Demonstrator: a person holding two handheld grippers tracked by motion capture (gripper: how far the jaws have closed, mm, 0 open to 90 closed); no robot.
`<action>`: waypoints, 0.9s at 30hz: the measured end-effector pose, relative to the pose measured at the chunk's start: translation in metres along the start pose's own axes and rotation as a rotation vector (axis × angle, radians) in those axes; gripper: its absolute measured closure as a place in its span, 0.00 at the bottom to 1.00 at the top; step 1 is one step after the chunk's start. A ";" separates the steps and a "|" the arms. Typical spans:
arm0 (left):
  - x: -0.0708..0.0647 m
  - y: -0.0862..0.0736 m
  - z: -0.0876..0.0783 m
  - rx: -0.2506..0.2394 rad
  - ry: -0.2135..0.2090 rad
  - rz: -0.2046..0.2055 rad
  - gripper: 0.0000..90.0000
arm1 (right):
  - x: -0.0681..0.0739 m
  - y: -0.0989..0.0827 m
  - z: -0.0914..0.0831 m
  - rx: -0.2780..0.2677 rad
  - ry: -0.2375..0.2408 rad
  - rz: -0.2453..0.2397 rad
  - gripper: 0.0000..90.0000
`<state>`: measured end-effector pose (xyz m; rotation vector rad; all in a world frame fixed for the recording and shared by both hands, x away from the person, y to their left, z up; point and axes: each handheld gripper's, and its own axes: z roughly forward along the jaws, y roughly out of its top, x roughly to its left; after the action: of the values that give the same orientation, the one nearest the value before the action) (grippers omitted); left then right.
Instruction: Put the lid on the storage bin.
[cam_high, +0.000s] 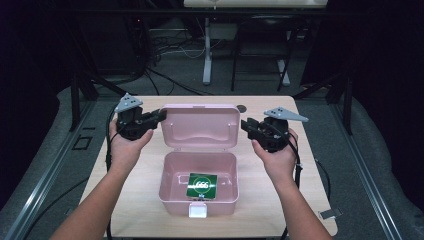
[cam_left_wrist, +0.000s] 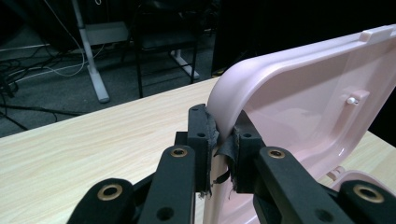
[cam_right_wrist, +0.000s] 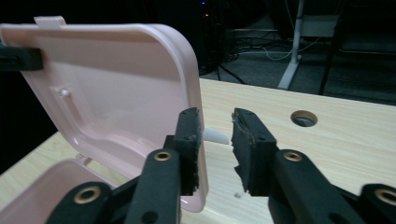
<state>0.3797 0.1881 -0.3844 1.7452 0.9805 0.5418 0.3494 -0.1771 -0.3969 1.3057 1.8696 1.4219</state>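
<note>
A pink plastic box with rounded corners (cam_high: 175, 192) sits at the middle of the pale wood-grain table (cam_high: 130, 210), its hinged pink lid (cam_high: 200, 125) standing open and upright on the far side. Inside the box, toward its near right, lies a green square card with a white round emblem (cam_high: 202, 185). A white latch tab (cam_high: 198, 210) projects from the near wall.

The left gripper (cam_high: 159, 116) is at the lid's left edge. In the left gripper view its jaws are closed down on the lid's rounded rim, pinching it between worn black pads (cam_left_wrist: 203, 140).

The right gripper (cam_high: 246, 125) is at the lid's right edge. In the right gripper view its jaws stand apart with a clear gap between them. They hold nothing: the lid's rim lies just outside the left-hand jaw rather than between the two.

Risks, as judged from this arrangement: with the grip on the left alone, any pull could twist the lid on its hinge or drag the light box across the table. If the right jaws close where they stand, they would probably miss the rim. A lid let go from upright could drop shut over the card.
</note>
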 end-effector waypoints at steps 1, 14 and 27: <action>0.000 0.000 -0.001 -0.002 0.000 0.001 0.91 | 0.001 -0.001 0.001 0.002 -0.007 -0.013 0.76; -0.004 -0.004 -0.011 -0.008 -0.004 0.020 0.90 | -0.016 -0.010 -0.005 -0.030 -0.062 0.033 0.50; -0.008 -0.007 -0.019 -0.013 -0.002 0.060 0.89 | -0.017 -0.019 -0.001 -0.014 -0.108 0.009 0.44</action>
<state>0.3589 0.1928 -0.3830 1.7683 0.9239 0.5835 0.3483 -0.1932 -0.4169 1.3583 1.7821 1.3395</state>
